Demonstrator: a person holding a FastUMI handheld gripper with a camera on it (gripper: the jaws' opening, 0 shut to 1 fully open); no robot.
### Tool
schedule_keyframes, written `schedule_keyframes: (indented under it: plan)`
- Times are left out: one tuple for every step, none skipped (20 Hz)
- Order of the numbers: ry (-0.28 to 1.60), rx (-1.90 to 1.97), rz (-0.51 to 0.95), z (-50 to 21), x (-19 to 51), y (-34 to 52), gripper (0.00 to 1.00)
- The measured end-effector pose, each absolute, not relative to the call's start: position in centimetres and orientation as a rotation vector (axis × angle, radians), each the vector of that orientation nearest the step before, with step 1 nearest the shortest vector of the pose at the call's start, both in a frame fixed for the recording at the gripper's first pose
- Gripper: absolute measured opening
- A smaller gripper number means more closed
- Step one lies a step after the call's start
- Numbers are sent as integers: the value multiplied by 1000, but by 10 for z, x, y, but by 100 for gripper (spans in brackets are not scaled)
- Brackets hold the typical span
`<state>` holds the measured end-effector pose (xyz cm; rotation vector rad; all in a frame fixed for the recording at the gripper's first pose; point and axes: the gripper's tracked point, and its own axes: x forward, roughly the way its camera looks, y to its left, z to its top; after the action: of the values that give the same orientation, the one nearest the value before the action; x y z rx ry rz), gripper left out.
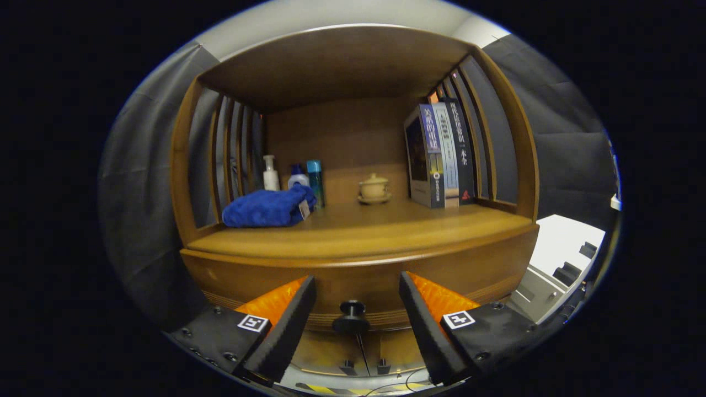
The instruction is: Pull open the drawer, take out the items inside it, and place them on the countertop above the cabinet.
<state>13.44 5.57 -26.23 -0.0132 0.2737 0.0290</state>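
Wooden drawer sits fully closed right under the countertop, its curved front flush with the cabinet. The dark round knob sticks out between the gripper fingers, untouched, jaws spread wide.

The gripper points straight forward and sits level, its two fingers spread wide apart with a clear gap between them. Neither finger presses on anything. The inner faces of the fingers slant toward each other as they reach ahead, and both tips end at about the same height. Each finger carries a small square marker on its upper side.
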Motion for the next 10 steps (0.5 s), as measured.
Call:
schedule_keyframes:
  plan:
    - [286, -15, 30, -271, 134, 57, 100]
    - [295, -18, 35, -278, 133, 58, 100]
    - [301, -27, 42, -283, 133, 61, 100]
    - [305, -41, 44, -286, 134, 62, 99]
    - [311, -52, 46, -291, 135, 64, 99]
    - [315, -60, 45, -295, 137, 66, 98]
    - [316, -65, 45, -298, 139, 67, 95]
    - [324, -69, 52, -303, 140, 69, 92]
    - [340, -77, 42, -309, 140, 67, 89]
    - [322, -87, 28, -307, 142, 64, 85]
